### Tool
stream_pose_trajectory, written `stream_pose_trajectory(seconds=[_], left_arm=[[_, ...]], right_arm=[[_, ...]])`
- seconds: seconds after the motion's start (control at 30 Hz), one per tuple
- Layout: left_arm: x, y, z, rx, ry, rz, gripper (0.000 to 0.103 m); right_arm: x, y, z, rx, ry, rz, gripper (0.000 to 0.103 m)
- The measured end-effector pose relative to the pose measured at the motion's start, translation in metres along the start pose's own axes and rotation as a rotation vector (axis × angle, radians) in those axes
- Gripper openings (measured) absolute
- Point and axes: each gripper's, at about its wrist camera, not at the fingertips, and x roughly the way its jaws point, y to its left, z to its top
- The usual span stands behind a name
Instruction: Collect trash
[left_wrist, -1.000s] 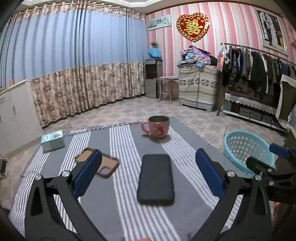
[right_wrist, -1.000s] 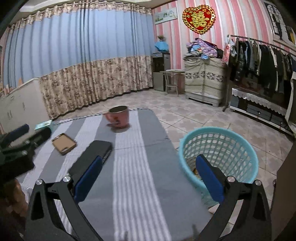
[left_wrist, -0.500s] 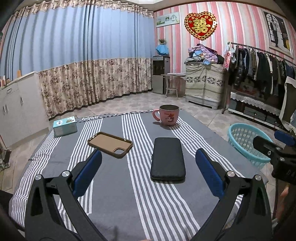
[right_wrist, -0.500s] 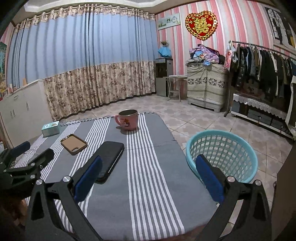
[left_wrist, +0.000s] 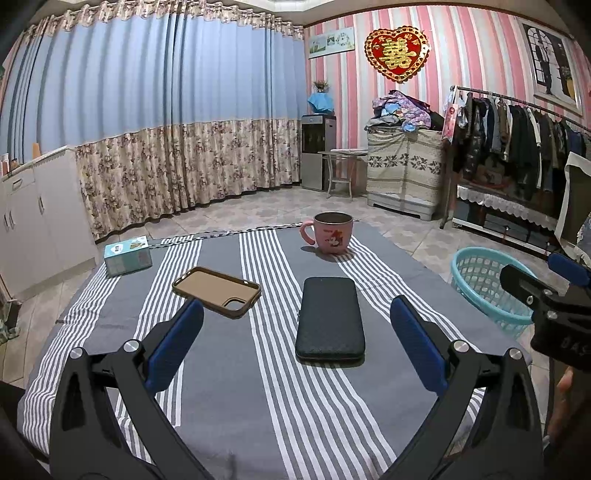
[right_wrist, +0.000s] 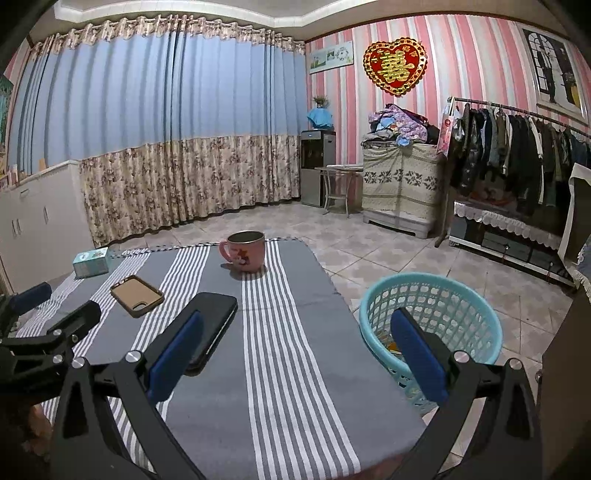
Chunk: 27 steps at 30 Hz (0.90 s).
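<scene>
Both grippers hang above the near edge of the tabletop (left_wrist: 229, 398), neither touching anything. Left gripper (left_wrist: 296, 341): jaws wide apart, nothing between them. Right gripper (right_wrist: 295, 350): same, wide apart, empty.

On the striped cloth: black phone (left_wrist: 330, 318) flat near the middle, brown case (left_wrist: 217, 291) just left of it, tilted with its near end raised off the cloth, pink mug (left_wrist: 330, 236) upright toward the far edge, small teal box (left_wrist: 127, 256) at the far left corner. All well apart from each other.

Basket (right_wrist: 432, 325) sits on the floor just off the right side of the tabletop.

View differences:
- Right wrist looks down into the basket: small orange/yellow scraps (right_wrist: 391, 345) on its bottom, too small to identify. Left wrist shows only the basket's far rim and mesh wall, contents hidden.
- Left wrist shows the phone whole, between the finger lines. In the right wrist view the right gripper's left finger (right_wrist: 175, 360) covers the phone's near end.
- Left wrist catches the right gripper at its right edge, with part of a hand (left_wrist: 563, 402) below it. Right wrist catches the left gripper at its left edge.
- No loose trash visible on the cloth in either view.
</scene>
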Motion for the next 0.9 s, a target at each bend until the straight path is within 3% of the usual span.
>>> stream_pose_trajectory(seconds=[0.9], left_arm=[[-0.0068, 0.0035, 0.0007, 0.016, -0.022, 0.014, 0.098]], right_arm=[[0.0017, 0.0016, -0.0042, -0.019, -0.005, -0.011, 0.099]])
